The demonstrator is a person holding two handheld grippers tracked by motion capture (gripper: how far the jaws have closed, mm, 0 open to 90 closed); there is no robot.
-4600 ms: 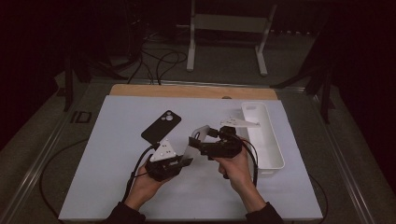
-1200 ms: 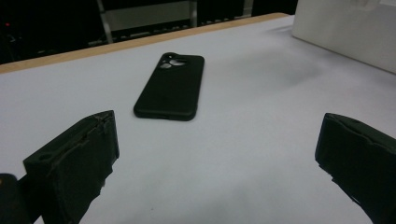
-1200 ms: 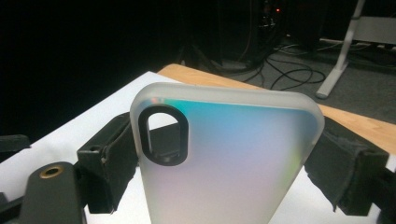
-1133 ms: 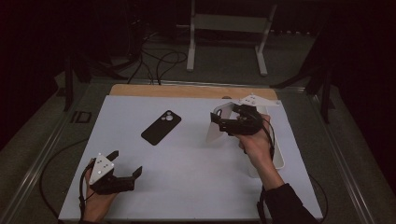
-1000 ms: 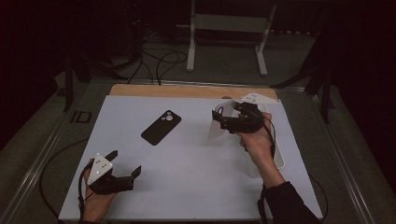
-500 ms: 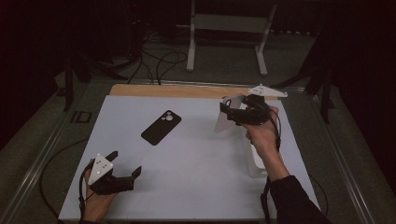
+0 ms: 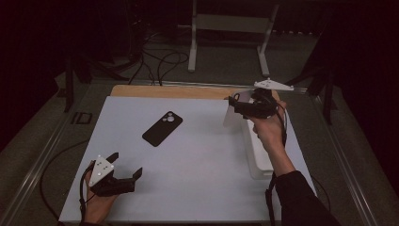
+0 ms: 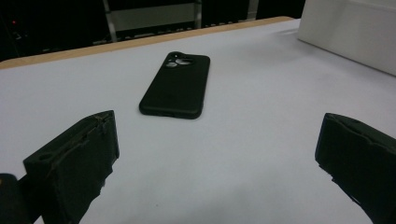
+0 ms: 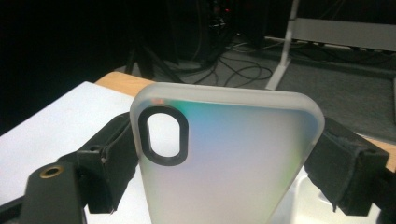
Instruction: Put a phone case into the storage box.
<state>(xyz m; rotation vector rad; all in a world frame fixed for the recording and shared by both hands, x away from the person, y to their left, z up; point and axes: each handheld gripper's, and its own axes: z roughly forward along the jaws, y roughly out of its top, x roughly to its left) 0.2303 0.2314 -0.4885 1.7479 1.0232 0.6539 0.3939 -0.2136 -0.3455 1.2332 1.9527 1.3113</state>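
A: Holding a frosted clear phone case (image 9: 224, 158), the right tool (image 7: 240, 106) has its 2 jaws pressed against the case's long edges, 1 on each side. The case stands upright, its dark-rimmed camera cutout near the top

B: Where is that over the surface?

A: Raised above the far right part of the white surface (image 7: 202, 155), at the far end of the white tray (image 7: 256, 155). In the high view the case (image 7: 232, 115) hangs pale below the jaws, and the right hand (image 7: 268, 132) grips the tool from behind

B: And the other side?

A: The left tool (image 7: 124, 174) sits low at the near left corner of the surface, held by the left hand (image 7: 96, 205). Its jaws are spread wide with nothing between them

B: Anything lying on the surface?

A: A black phone (image 7: 162, 128) lies flat, back side up, near the middle and a bit toward the far side. In the left gripper view the phone (image 8: 176, 85) is ahead of the wide jaws, well apart from them, with the wall of the tray (image 8: 350, 37) at the upper right
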